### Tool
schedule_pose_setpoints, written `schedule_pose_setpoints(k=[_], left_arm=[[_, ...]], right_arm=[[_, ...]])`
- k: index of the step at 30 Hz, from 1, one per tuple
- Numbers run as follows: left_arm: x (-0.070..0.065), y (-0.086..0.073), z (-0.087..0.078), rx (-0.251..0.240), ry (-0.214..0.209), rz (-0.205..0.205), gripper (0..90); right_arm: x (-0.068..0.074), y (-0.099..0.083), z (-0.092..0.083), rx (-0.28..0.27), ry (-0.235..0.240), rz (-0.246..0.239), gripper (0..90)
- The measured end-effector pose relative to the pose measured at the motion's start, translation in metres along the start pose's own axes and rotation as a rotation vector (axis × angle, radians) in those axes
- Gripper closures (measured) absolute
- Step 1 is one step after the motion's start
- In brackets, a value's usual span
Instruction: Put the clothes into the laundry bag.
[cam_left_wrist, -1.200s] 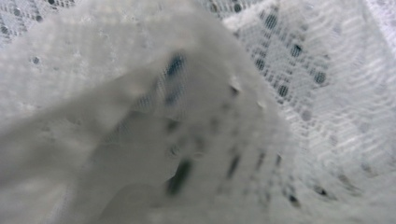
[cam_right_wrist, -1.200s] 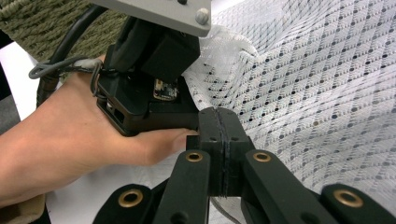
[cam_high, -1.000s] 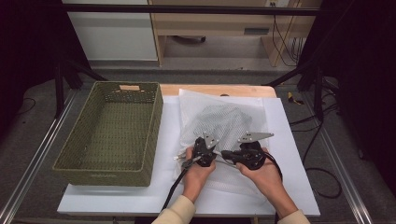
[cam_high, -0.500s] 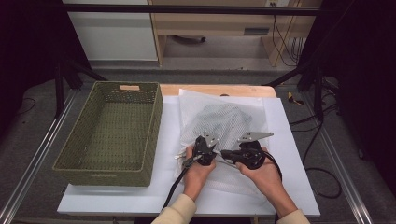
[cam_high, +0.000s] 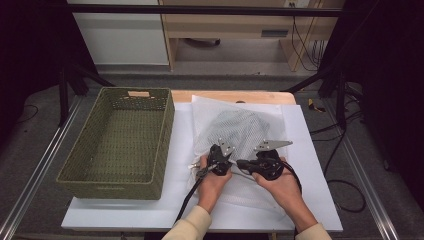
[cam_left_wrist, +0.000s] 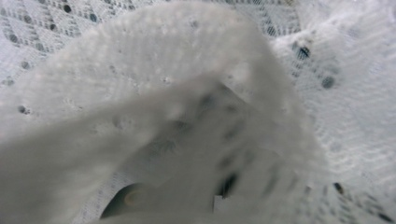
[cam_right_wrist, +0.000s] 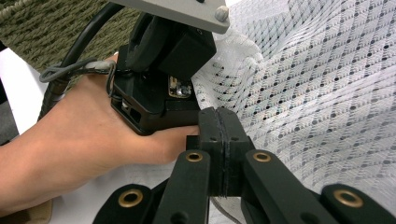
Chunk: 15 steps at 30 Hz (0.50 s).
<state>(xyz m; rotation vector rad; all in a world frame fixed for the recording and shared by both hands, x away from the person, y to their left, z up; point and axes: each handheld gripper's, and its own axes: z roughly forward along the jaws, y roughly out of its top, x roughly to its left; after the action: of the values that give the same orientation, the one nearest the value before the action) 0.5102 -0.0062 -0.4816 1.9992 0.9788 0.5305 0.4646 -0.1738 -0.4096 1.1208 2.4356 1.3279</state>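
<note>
1. While basket (cam_high: 117, 142) sits empty at left, mesh bag (cam_high: 245, 130) lies mid-table, right of it.
2. Left gripper (cam_high: 218, 161): clenched, bag edge likely pinched.
3. Right gripper (cam_right_wrist: 219, 122): jaws pressed together; can't tell if cloth's caught. Lift both evenly, w/o tugging.

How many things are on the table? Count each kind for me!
Green woven basket: 1
White mesh bag: 1
White sheet under the bag: 1
Grippers: 2, the left gripper and the right gripper
Total: 5
</note>
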Motion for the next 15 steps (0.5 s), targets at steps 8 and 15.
schedule_pose_setpoints(k=[8, 15], left_arm=[[0.0001, 0.0028, 0.0033, 0.010, 0.006, 0.006, 90.0], [-0.0010, -0.0004, -0.0059, 0.036, -0.016, -0.013, 90.0]], right_arm=[[-0.0005, 0.0007, 0.0000, -0.005, -0.002, 0.000, 90.0], [-0.0009, -0.0010, -0.0017, -0.009, -0.002, -0.002, 90.0]])
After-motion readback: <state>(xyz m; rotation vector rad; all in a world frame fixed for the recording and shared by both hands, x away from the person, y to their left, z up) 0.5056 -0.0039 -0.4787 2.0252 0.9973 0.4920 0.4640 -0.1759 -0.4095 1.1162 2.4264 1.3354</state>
